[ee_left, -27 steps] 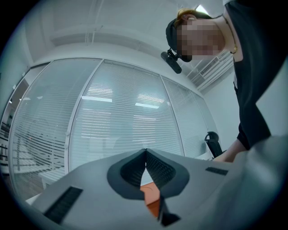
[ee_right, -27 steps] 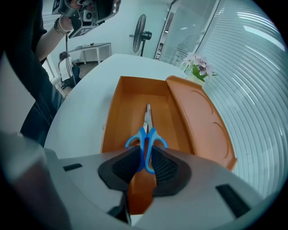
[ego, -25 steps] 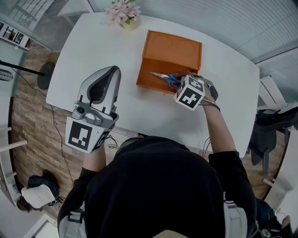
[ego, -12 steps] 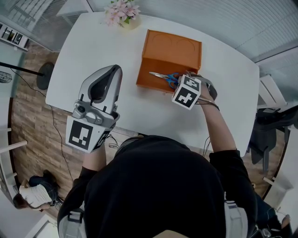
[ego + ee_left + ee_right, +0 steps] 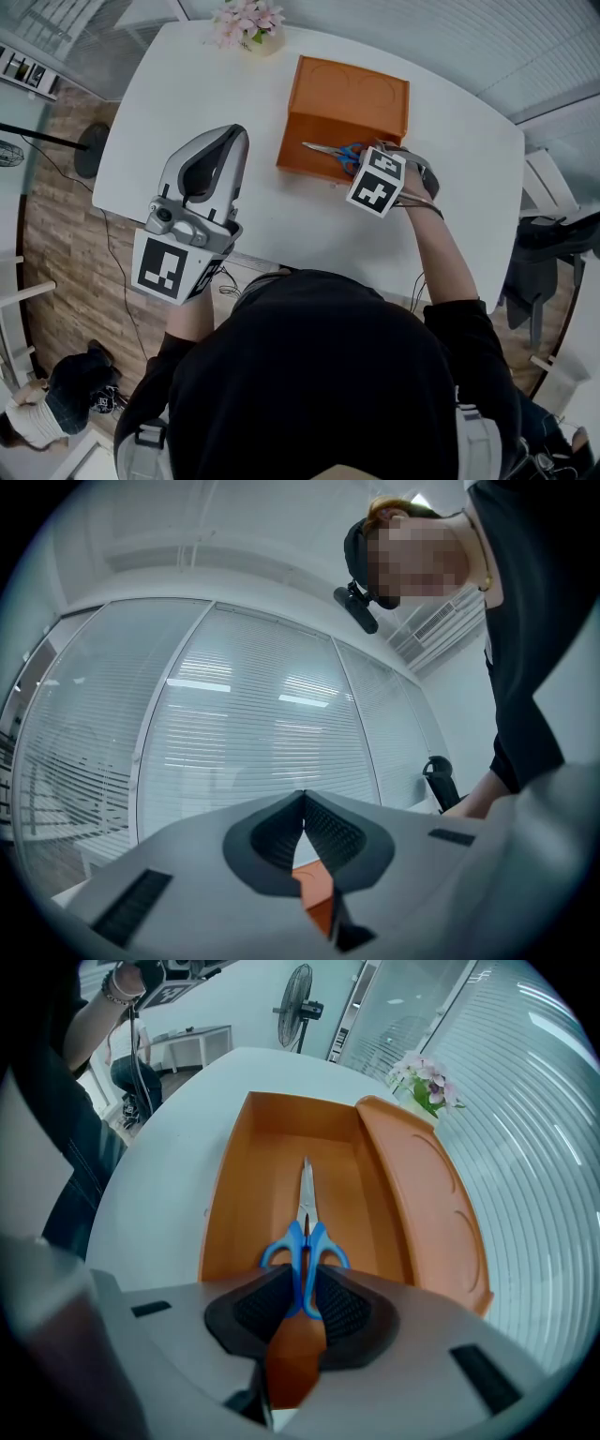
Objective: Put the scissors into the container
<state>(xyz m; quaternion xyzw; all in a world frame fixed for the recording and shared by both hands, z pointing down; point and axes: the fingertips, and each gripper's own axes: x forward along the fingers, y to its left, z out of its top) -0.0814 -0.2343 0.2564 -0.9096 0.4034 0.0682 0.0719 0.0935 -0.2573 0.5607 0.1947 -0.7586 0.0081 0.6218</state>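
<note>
Scissors (image 5: 305,1241) with blue handles and steel blades are held in my right gripper (image 5: 306,1283), which is shut on the handles. Their blades point into the open orange container (image 5: 272,1185), over its floor. Whether the tips touch the floor, I cannot tell. In the head view the scissors (image 5: 330,151) lie across the container's (image 5: 319,131) near wall, with the right gripper (image 5: 364,162) at its right front corner. My left gripper (image 5: 230,142) is held above the table's left side, shut and empty. The left gripper view shows its jaws closed together (image 5: 303,797), aimed up at window blinds.
The container's lid (image 5: 422,1204) stands open on the far side. A pot of pink flowers (image 5: 246,26) sits at the white table's (image 5: 178,84) back edge. A fan (image 5: 298,1005) and a desk stand beyond the table. Chairs (image 5: 548,253) are at the right.
My right gripper has edged slightly toward the container with the scissors in it. The left gripper has hardly moved.
</note>
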